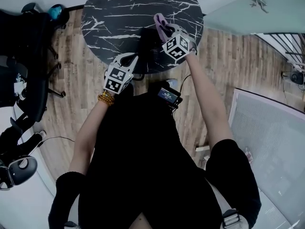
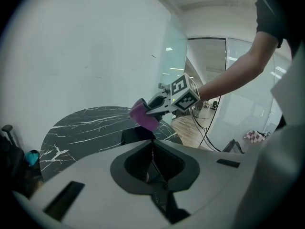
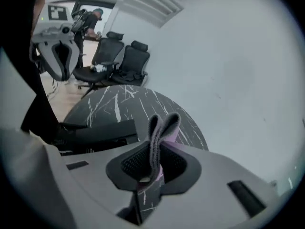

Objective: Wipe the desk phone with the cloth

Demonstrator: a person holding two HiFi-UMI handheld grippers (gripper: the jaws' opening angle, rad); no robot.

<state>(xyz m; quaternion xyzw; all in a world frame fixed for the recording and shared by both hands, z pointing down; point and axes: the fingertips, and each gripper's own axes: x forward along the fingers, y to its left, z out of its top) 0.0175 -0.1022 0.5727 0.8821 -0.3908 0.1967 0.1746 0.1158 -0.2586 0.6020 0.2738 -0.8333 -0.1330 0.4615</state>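
The black desk phone (image 1: pixel 148 44) sits on the near side of a round black marble table (image 1: pixel 119 13); it also shows as a dark block (image 2: pixel 136 135) in the left gripper view and as a long dark shape (image 3: pixel 90 130) in the right gripper view. My right gripper (image 1: pixel 164 28) hovers above the phone, shut on a folded purple cloth (image 1: pixel 160 23) that sticks up between its fingers (image 3: pixel 162 128). The cloth (image 2: pixel 143 114) hangs just above the phone. My left gripper (image 1: pixel 129 59) is at the table's near edge, left of the phone, shut on nothing (image 2: pixel 153 144).
Black office chairs (image 1: pixel 24 56) stand left of the table, and two more chairs (image 3: pixel 124 56) show in the right gripper view. A glass wall (image 2: pixel 209 94) and a white panel (image 1: pixel 271 142) are on the right. Cables (image 1: pixel 183 82) lie on the wooden floor. A person (image 3: pixel 88 20) stands far off.
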